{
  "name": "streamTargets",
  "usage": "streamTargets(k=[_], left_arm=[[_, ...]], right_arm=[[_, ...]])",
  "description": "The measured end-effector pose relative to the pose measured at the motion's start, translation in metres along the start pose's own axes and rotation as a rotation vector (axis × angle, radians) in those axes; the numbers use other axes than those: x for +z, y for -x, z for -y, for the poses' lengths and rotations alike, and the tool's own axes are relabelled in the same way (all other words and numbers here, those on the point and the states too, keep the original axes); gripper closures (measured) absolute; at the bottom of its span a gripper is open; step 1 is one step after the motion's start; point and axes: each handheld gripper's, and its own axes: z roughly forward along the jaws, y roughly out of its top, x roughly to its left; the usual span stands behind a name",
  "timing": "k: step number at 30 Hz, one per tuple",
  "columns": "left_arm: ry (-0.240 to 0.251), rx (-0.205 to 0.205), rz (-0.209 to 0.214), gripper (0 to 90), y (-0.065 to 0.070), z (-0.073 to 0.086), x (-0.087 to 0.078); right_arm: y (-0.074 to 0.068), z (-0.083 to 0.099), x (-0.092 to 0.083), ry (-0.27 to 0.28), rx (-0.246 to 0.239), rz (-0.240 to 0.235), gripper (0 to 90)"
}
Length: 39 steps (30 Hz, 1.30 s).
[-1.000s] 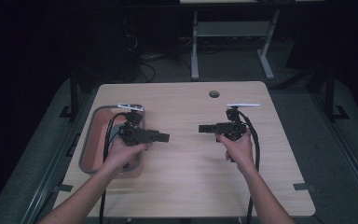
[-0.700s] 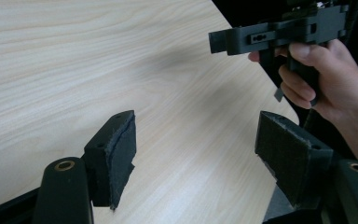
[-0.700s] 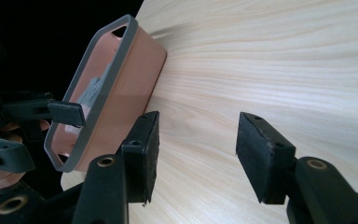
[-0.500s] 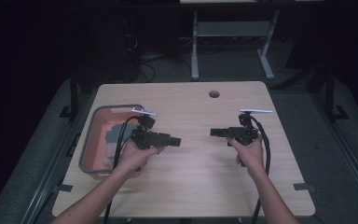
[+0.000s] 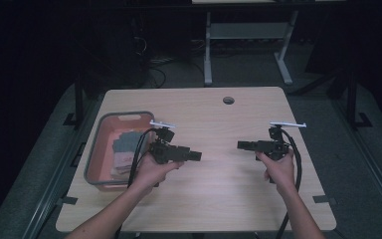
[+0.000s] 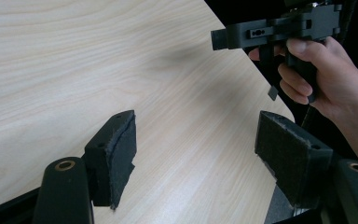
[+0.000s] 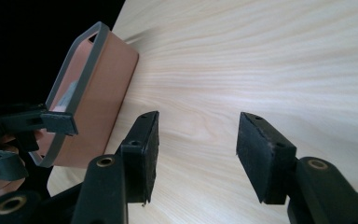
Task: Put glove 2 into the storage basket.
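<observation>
A: From the high view, the left tongs [image 5: 195,156] and the right tongs [image 5: 242,145] point at each other over the middle of the tabletop [image 5: 219,199], well apart, with bare wood between them. A pink tray [image 5: 95,159] with a grey rim sits near the tabletop's left edge.

B: What is in it?

A: Folded cloths [image 5: 124,149], a grey-green one on top and paler ones under it. The high view alone looks down into the tray. The right gripper view catches the tray [image 7: 102,93] from the side, so its outer wall and rim show, plus a sliver of something pale inside.

B: And the left gripper view?

A: It looks across the bare tabletop [image 6: 74,70] to the right hand [image 6: 326,79] holding its tongs [image 6: 219,38] level above the far edge.

B: How do the tongs stand?

A: In its own view the left tongs [image 6: 196,144] gape wide, 2 padded faces with nothing between them but wood grain. The right tongs [image 7: 198,149] are likewise parted and hold nothing.

B: Where is the tray relative to them?

A: Just behind and beside the left hand [image 5: 151,169], whose wrist overlaps the tray's near right corner in the high view. The left tongs point away from it. The right tongs face it from across the tabletop, well apart from it.
</observation>
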Motion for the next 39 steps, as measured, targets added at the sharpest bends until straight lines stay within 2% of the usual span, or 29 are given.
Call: streamTargets(k=[2, 11, 16, 21, 26, 27, 29, 30, 37, 39], left_arm=[[-0.007, 0.004, -0.003, 29.1, 0.001, 0.002, 0.004], [-0.031, 0.009, 0.020, 28.2, 0.005, 0.016, 0.018], [-0.024, 0.007, 0.035, 28.1, 0.007, 0.023, 0.024], [-0.011, 0.031, 0.041, 27.8, 0.011, 0.033, 0.030], [-0.005, 0.040, 0.047, 27.2, 0.013, 0.040, 0.032], [-0.006, 0.040, 0.067, 26.6, 0.013, 0.044, 0.034], [-0.001, 0.033, 0.071, 26.5, 0.014, 0.047, 0.035], [-0.004, 0.036, 0.077, 26.5, 0.013, 0.049, 0.035], [-0.008, 0.055, 0.090, 26.2, 0.017, 0.063, 0.038], [0.000, 0.055, 0.091, 26.3, 0.017, 0.068, 0.038]], right_arm=[[0.004, 0.002, -0.004, 0.002, -0.004, 0.016, 47.9], [0.018, 0.014, -0.014, -0.002, 0.005, 0.032, 47.1], [0.025, 0.020, -0.018, -0.005, 0.019, 0.031, 46.9], [0.036, 0.031, -0.023, 0.000, 0.032, 0.028, 46.5], [0.040, 0.038, -0.027, 0.010, 0.038, 0.019, 45.9], [0.040, 0.040, -0.028, 0.007, 0.031, 0.023, 45.4], [0.040, 0.041, -0.029, 0.005, 0.025, 0.029, 45.3], [0.040, 0.044, -0.032, 0.018, 0.028, 0.016, 45.1], [0.042, 0.058, -0.038, 0.021, 0.026, 0.002, 44.2], [0.040, 0.061, -0.039, 0.029, 0.009, 0.006, 43.2]])
